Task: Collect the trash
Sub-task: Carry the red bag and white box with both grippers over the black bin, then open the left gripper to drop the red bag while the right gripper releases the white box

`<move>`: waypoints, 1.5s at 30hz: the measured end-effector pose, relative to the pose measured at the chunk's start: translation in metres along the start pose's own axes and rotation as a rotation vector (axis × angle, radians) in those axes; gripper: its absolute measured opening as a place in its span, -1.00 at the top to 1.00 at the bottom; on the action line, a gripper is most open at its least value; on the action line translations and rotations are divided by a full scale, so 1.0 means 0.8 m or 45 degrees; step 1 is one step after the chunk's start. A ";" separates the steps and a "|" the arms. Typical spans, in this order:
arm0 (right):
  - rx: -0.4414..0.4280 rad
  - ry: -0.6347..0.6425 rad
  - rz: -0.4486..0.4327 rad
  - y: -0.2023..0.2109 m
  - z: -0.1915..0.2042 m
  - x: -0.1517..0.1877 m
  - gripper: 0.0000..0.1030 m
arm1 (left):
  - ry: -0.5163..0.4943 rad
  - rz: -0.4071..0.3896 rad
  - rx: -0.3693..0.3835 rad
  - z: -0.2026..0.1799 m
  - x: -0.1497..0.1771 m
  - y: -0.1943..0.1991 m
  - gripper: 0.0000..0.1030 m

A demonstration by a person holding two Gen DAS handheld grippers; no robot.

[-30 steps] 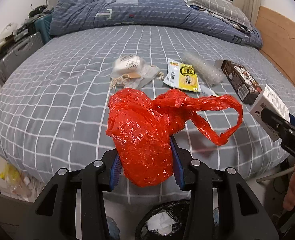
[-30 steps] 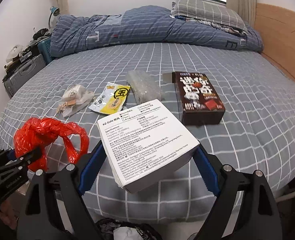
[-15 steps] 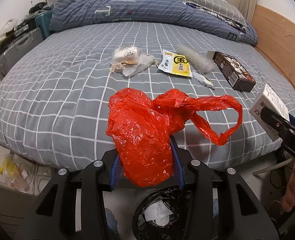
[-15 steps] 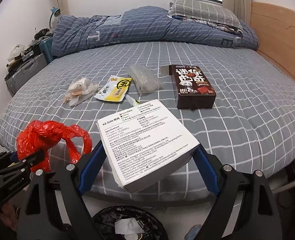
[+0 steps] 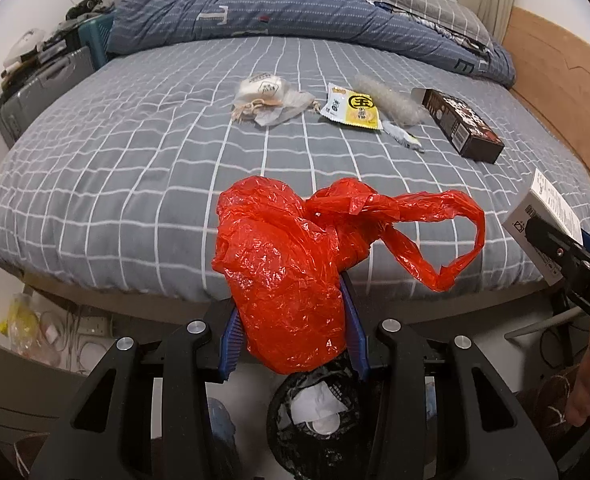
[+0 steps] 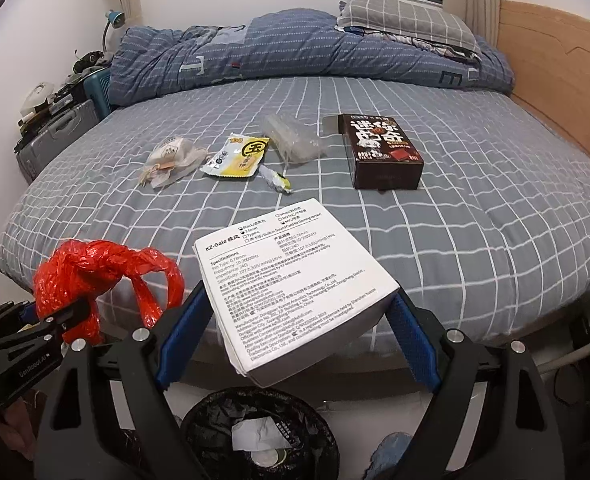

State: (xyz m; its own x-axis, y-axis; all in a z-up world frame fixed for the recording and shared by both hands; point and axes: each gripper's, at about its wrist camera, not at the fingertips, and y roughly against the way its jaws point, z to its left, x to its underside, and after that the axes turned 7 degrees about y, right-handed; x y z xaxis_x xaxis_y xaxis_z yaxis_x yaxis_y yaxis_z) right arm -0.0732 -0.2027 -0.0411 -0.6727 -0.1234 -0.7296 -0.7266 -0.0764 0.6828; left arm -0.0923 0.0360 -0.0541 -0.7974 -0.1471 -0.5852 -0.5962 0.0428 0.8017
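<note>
My left gripper (image 5: 293, 328) is shut on a crumpled red plastic bag (image 5: 295, 260), held off the foot of the bed. Below it stands a bin with a black liner (image 5: 315, 432) holding white scraps. My right gripper (image 6: 295, 320) is shut on a white printed box (image 6: 291, 280), also above that bin (image 6: 263, 440). On the grey checked bed (image 6: 475, 220) lie a dark brown box (image 6: 381, 152), a yellow wrapper (image 6: 239, 158), a clear plastic piece (image 6: 293, 142), a small wrapper (image 6: 275, 180) and a white bundle in clear film (image 6: 171, 158).
A blue quilt (image 6: 295, 48) and a grey pillow (image 6: 407, 16) lie at the far end. A wooden headboard (image 6: 555, 72) runs along the right. A grey suitcase (image 6: 55, 136) with clutter stands at the left. Cables and a yellow bag (image 5: 19, 320) sit on the floor.
Both grippers have drawn back from the bed with their loads, so the bed looks further away. The black-lined bin has come more fully into view below them.
</note>
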 end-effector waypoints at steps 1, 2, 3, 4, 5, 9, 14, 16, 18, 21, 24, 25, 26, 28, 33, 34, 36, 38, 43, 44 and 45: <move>-0.001 -0.005 0.003 0.002 0.000 0.003 -0.60 | 0.001 0.001 0.000 0.001 0.003 0.002 0.18; -0.002 -0.007 0.006 0.004 0.001 0.007 -0.60 | 0.002 0.003 0.001 0.002 0.007 0.004 0.18; -0.001 -0.009 0.009 0.007 0.001 0.010 -0.60 | 0.004 0.006 0.002 0.003 0.009 0.005 0.18; -0.001 -0.010 0.012 0.008 0.002 0.013 -0.60 | 0.006 0.009 0.003 0.003 0.012 0.007 0.18; -0.004 -0.012 0.016 0.010 0.002 0.017 -0.60 | 0.007 0.014 0.001 0.004 0.016 0.009 0.18; -0.005 -0.020 0.042 0.016 0.004 0.034 -0.60 | 0.022 0.035 0.001 0.008 0.032 0.015 0.18; -0.010 -0.046 0.071 0.024 0.002 0.054 -0.60 | 0.027 0.062 -0.002 0.011 0.054 0.022 0.18; -0.017 -0.067 0.094 0.026 -0.001 0.065 -0.60 | 0.037 0.083 0.005 0.013 0.064 0.023 0.18; -0.022 -0.076 0.113 0.028 -0.001 0.073 -0.60 | 0.042 0.102 0.009 0.015 0.074 0.024 0.18; -0.015 -0.077 0.124 0.033 -0.002 0.083 -0.60 | 0.035 0.121 0.007 0.014 0.087 0.026 0.18; -0.009 -0.074 0.131 0.039 -0.002 0.092 -0.60 | 0.029 0.139 0.005 0.012 0.097 0.027 0.18; -0.007 -0.073 0.138 0.040 -0.002 0.096 -0.60 | 0.024 0.142 0.002 0.011 0.100 0.028 0.18; -0.008 -0.074 0.147 0.041 -0.002 0.100 -0.60 | 0.013 0.148 -0.003 0.009 0.105 0.027 0.18; -0.009 -0.067 0.165 0.042 0.000 0.108 -0.60 | 0.003 0.161 -0.005 0.006 0.110 0.025 0.18; -0.001 -0.047 0.225 0.039 0.002 0.132 -0.60 | -0.019 0.214 0.008 -0.003 0.126 0.014 0.18; -0.009 -0.057 0.251 0.036 0.000 0.139 -0.60 | -0.029 0.220 0.009 -0.006 0.128 0.011 0.18; -0.023 -0.082 0.294 0.028 -0.005 0.149 -0.60 | -0.042 0.240 0.015 -0.011 0.133 0.001 0.18; 0.009 -0.086 0.326 0.021 -0.010 0.156 -0.60 | -0.057 0.270 0.016 -0.015 0.138 -0.013 0.18; 0.052 -0.128 0.376 0.005 -0.029 0.171 -0.58 | -0.084 0.337 0.013 -0.023 0.145 -0.048 0.18; 0.054 -0.132 0.388 0.000 -0.031 0.173 -0.58 | -0.084 0.348 0.013 -0.024 0.146 -0.055 0.18; 0.051 -0.135 0.399 -0.005 -0.033 0.174 -0.58 | -0.092 0.366 0.004 -0.026 0.148 -0.065 0.18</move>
State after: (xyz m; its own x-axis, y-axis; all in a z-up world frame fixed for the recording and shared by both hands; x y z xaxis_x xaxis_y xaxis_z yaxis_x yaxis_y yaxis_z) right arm -0.1607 -0.2455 -0.1443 -0.8736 -0.0309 -0.4857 -0.4856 -0.0115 0.8741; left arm -0.1536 -0.0038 -0.1625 -0.9380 -0.0580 -0.3417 -0.3454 0.0753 0.9354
